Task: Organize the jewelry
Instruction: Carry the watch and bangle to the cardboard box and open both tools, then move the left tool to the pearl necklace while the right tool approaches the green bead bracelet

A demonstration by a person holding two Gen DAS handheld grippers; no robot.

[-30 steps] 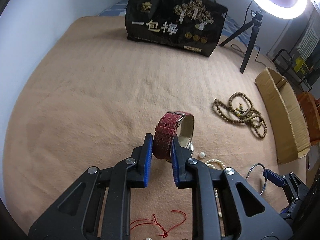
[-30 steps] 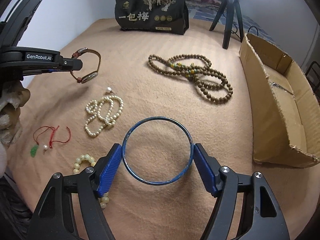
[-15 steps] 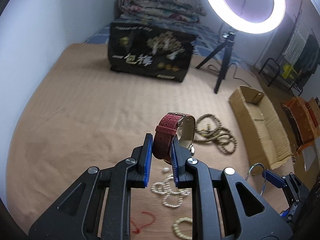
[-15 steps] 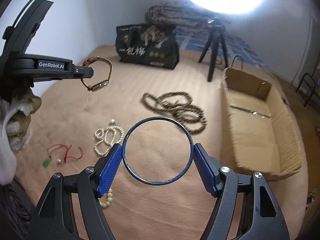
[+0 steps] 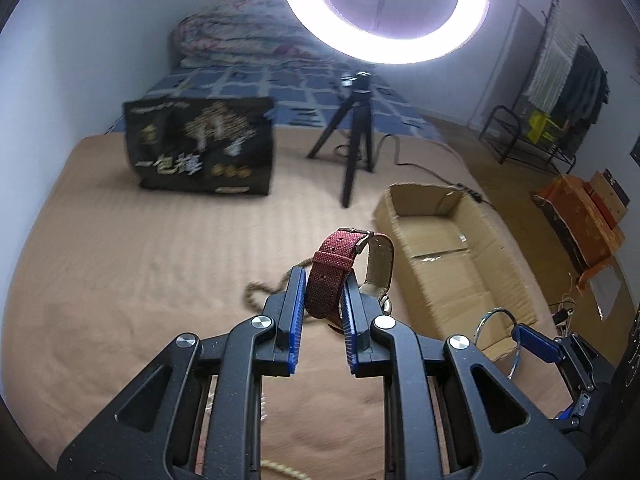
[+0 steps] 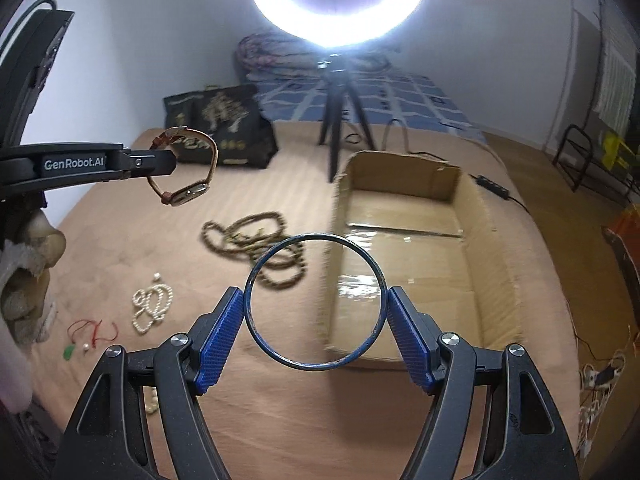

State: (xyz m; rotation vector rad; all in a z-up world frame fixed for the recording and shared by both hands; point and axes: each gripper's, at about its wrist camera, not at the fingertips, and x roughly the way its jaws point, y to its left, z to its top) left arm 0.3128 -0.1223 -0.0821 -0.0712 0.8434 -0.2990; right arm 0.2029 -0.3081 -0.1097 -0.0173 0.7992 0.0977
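Observation:
My left gripper (image 5: 323, 285) is shut on the red strap of a wristwatch (image 5: 338, 276) and holds it in the air; the watch (image 6: 188, 170) also shows at the left of the right wrist view. My right gripper (image 6: 315, 304) is shut on a thin blue bangle (image 6: 260, 256), held above the brown bedspread near the left wall of an open cardboard box (image 6: 496, 240). The box (image 5: 496, 240) lies right of the watch in the left wrist view. A brown bead necklace (image 6: 224, 236), a pearl strand (image 6: 154, 308) and a red cord with a green pendant (image 6: 94, 330) lie on the bedspread.
A black printed bag (image 6: 224, 128) stands at the back. A ring light on a black tripod (image 6: 340, 120) stands behind the box. A cable (image 6: 496, 190) runs past the box's far right corner. A folded quilt (image 5: 240, 44) lies at the bed's head.
Both grippers have risen and tilted up, carrying the watch and the bangle away from the bedspread and toward the box. The jewelry on the bed has not moved.

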